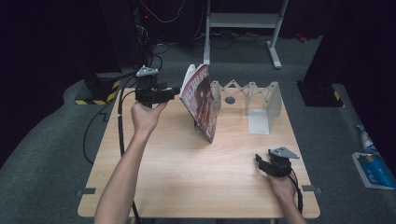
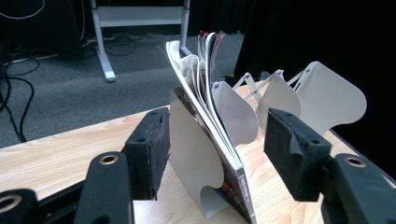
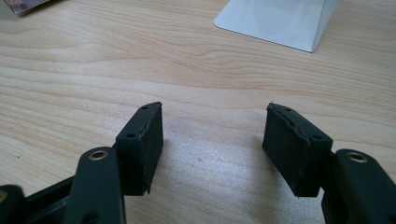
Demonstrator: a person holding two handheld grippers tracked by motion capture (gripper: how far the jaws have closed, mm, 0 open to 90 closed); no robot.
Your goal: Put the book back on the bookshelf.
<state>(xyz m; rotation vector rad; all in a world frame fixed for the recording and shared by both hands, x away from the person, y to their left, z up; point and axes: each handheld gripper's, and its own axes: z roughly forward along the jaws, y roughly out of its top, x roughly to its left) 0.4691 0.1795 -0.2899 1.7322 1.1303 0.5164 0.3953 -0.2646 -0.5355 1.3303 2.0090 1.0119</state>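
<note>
The right gripper (image 1: 262, 163) is seen nearest, low over the near right part of the wooden surface (image 1: 187, 172), held in the person's right hand (image 1: 281, 184). In the right gripper view its fingers (image 3: 142, 144) are spread apart with bare wood between them; nothing is gripped. Beyond them, in that view, the flat foot of a white metal plate (image 3: 280, 21) is seen on the wood. Further in, the left forearm is stretched up the left side of the surface, and the left gripper (image 1: 173, 92) is held in the left hand (image 1: 145, 114) above the far left part, pointing sideways toward the magazine (image 1: 201, 100). In the left gripper view its fingers (image 2: 149, 149) are also spread wide, and the magazine (image 2: 219, 135) is framed between them but lies further off; neither pad is seen to touch it, so nothing is gripped. The magazine is stood on its lower edge in the left end of the white expanding file rack (image 1: 261, 100), leaning against a divider with its red cover turned toward the near side and its pages fanned open at the top. The other rack dividers (image 2: 327, 100) to the right are joined by a scissor linkage. Beyond the surface, grey carpet (image 1: 51, 154), black cables (image 1: 159, 53) and the legs of a grey metal stand (image 1: 273, 44) are noted against a dark background.
</note>
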